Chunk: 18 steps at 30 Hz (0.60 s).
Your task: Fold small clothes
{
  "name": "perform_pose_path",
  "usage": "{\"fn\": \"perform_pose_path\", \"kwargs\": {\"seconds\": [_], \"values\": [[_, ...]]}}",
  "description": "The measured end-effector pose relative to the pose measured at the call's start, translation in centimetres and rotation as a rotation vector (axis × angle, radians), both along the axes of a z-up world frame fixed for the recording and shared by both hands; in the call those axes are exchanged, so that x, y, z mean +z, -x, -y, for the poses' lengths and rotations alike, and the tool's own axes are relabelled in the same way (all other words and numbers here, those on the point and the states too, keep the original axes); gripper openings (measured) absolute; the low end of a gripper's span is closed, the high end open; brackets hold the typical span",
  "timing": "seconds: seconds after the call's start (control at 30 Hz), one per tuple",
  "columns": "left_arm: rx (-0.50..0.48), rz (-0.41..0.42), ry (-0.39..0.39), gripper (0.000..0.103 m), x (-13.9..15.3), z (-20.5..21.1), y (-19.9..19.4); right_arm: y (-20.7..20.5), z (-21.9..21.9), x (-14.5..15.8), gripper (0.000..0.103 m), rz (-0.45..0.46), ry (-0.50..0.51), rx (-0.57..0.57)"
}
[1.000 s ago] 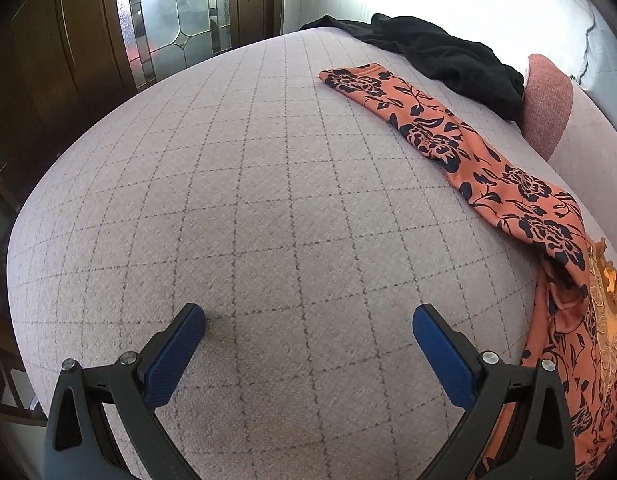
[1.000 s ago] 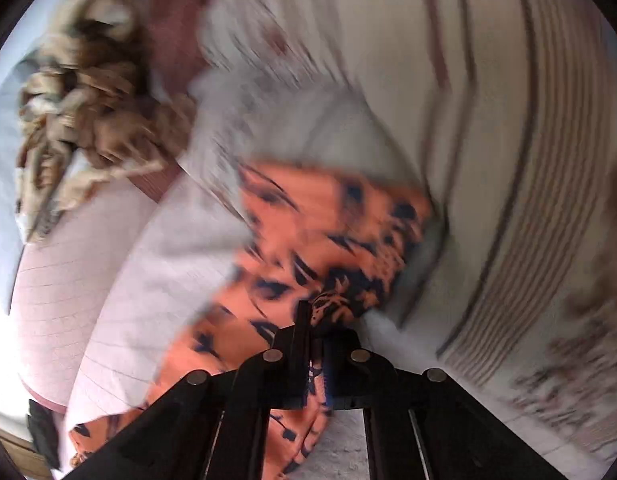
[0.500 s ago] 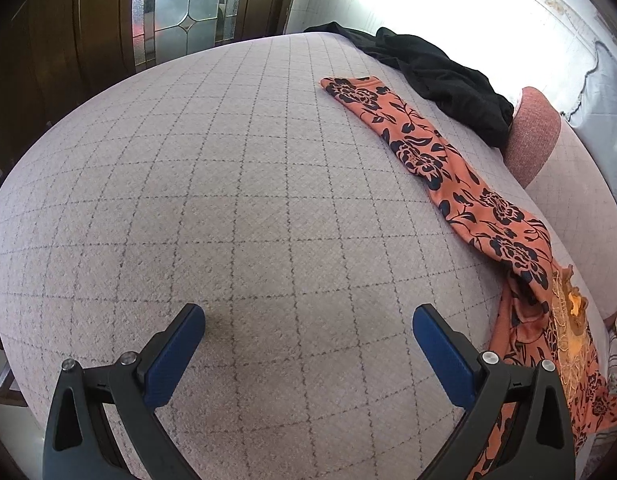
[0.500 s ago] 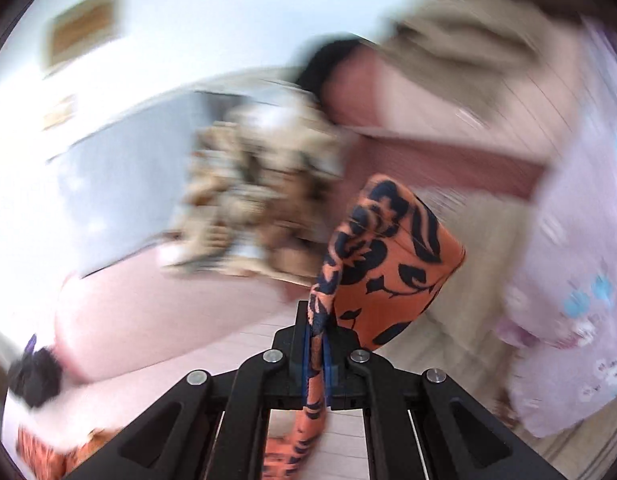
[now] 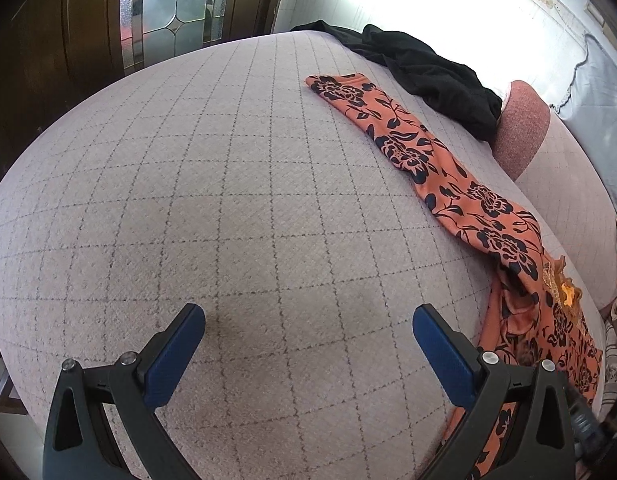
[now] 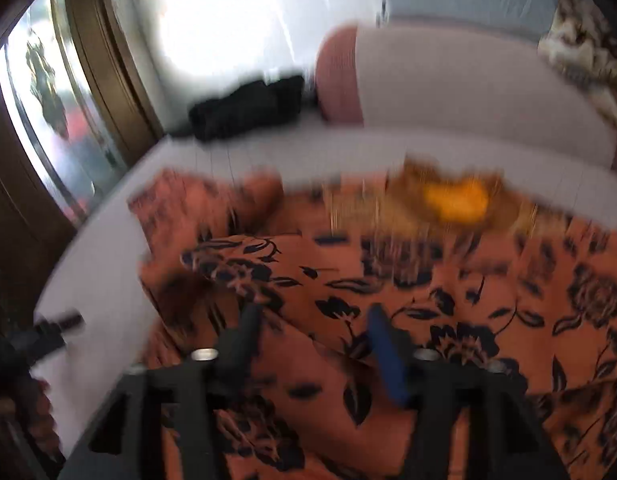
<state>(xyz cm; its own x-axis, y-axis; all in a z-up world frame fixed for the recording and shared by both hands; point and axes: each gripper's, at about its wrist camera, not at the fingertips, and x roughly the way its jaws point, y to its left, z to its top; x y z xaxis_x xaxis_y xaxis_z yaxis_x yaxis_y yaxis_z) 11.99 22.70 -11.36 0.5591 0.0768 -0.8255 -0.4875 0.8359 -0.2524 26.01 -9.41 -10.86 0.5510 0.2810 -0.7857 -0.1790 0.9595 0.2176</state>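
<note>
An orange garment with dark floral print (image 5: 440, 160) lies on the grey checked sofa seat (image 5: 228, 184), one long sleeve stretched toward the back. Its body (image 6: 428, 280), with a yellow-gold neckline patch (image 6: 456, 200), fills the blurred right wrist view. My left gripper (image 5: 308, 332) hovers open over bare seat, left of the garment, nothing between its blue pads. My right gripper (image 6: 314, 316) is above the garment's body with its jaws opening; the pads stand apart and press on no cloth.
A black garment (image 5: 428, 68) lies bunched at the seat's far end, beside a pink and red cushion (image 5: 520, 128). A brown and cream patterned cloth (image 6: 584, 52) sits at the far right. Dark wooden doors with glass panes (image 5: 168, 8) stand behind.
The right gripper, shut on an orange sleeve before, has swung over the garment's body and let go; its jaws now stand apart. The left gripper stayed open, its view tilting slightly.
</note>
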Motion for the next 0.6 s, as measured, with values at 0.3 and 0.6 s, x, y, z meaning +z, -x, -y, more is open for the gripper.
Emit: {"fn": "perform_pose_path", "kwargs": {"seconds": [0.3, 0.6], "values": [[-0.030, 0.020, -0.053, 0.103, 0.5, 1.6, -0.3, 2.8, 8.3, 5.4, 0.085, 0.134, -0.145, -0.109], [-0.106, 0.115, -0.226, 0.103, 2.9, 4.1, 0.7, 4.9, 20.5, 2.5, 0.090, 0.018, -0.455, -0.425]]}}
